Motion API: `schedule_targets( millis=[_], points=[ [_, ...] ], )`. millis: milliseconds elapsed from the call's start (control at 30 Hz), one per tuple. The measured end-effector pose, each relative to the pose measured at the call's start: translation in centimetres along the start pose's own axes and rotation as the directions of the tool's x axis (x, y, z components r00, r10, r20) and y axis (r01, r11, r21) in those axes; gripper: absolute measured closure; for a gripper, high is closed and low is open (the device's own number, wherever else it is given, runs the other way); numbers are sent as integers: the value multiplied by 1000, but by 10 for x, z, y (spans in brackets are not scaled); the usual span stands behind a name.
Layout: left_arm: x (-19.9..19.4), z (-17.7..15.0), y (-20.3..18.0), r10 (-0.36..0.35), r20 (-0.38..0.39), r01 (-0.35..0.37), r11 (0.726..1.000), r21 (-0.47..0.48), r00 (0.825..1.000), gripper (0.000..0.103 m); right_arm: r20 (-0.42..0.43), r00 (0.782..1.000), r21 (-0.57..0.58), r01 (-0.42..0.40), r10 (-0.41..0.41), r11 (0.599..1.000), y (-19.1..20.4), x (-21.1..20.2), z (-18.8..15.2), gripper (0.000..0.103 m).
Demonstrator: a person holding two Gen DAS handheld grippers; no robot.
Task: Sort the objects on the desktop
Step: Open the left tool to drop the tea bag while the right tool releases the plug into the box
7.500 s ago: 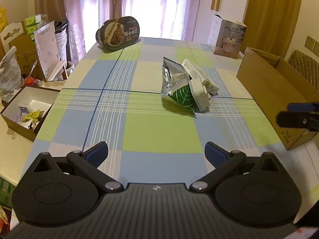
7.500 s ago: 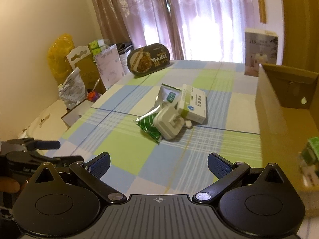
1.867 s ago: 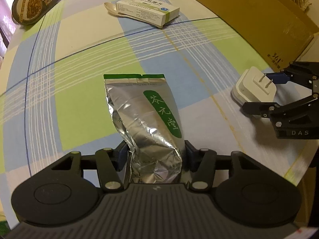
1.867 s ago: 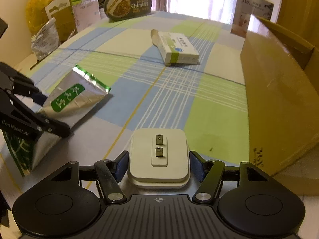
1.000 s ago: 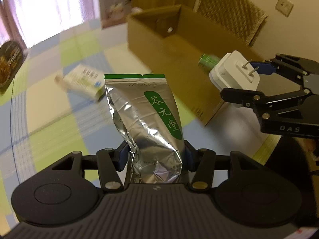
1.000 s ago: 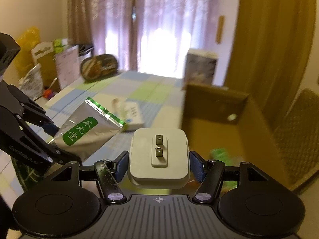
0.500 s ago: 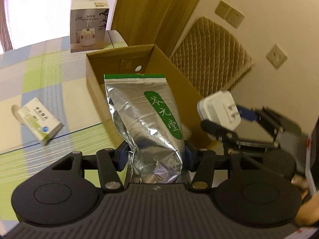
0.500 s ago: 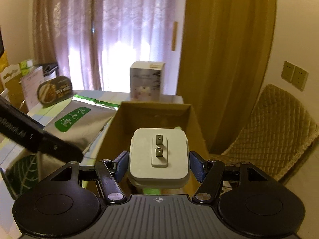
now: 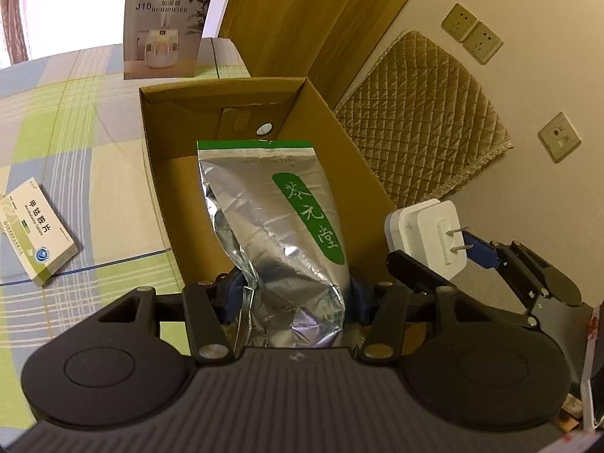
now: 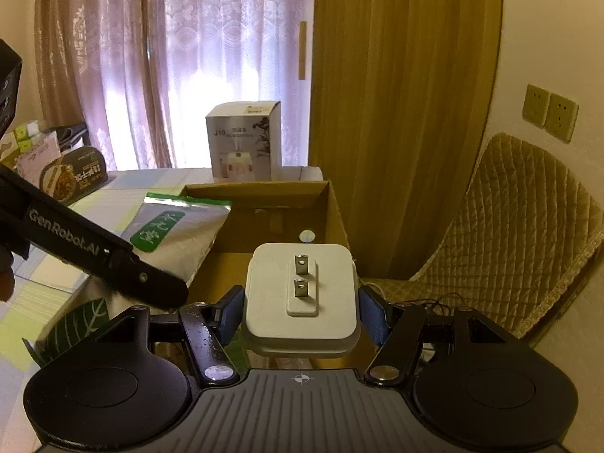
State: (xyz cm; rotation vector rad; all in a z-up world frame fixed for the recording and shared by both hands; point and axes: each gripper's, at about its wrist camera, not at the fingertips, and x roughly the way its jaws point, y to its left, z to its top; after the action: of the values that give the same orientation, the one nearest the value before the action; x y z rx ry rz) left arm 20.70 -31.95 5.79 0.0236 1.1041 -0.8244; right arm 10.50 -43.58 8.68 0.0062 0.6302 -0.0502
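Now the left gripper (image 9: 292,296) is clenched on the crumpled lower end of a silver foil pouch (image 9: 279,234) with a green label; the pouch stands up between the two blue pads and reaches forward past the fingertips, its green-edged top hanging over the open cardboard box (image 9: 158,158) just ahead of the jaws. Off to the right of those jaws, the right gripper (image 9: 434,260) grasps a white plug adapter (image 9: 426,238), held beside the box's right wall with its two prongs pointing right. From the right wrist view, the right gripper (image 10: 300,311) has the adapter (image 10: 300,294) squeezed between both pads, prongs facing up toward the camera, and the box (image 10: 332,207) lies directly beyond the fingertips. The pouch (image 10: 173,238) and the left gripper's arm cross to the left of these jaws. Left of the left gripper's jaws, a white medicine box (image 9: 36,234) lies flat on the checked tablecloth (image 9: 75,120).
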Motion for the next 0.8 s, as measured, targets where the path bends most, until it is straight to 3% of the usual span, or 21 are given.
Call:
schedule_targets(
  millis=[267,800],
  points=[
    [11,1,4,3,-6,-3,1000,-7,1000,58,-14,1000,6,-1,1,1000,-6,12,-3,41],
    [-19,-19,5,44,46,-47,996,70,998,58,-32,999,-3,-12,12,1000,2,13,-9,41]
  ],
)
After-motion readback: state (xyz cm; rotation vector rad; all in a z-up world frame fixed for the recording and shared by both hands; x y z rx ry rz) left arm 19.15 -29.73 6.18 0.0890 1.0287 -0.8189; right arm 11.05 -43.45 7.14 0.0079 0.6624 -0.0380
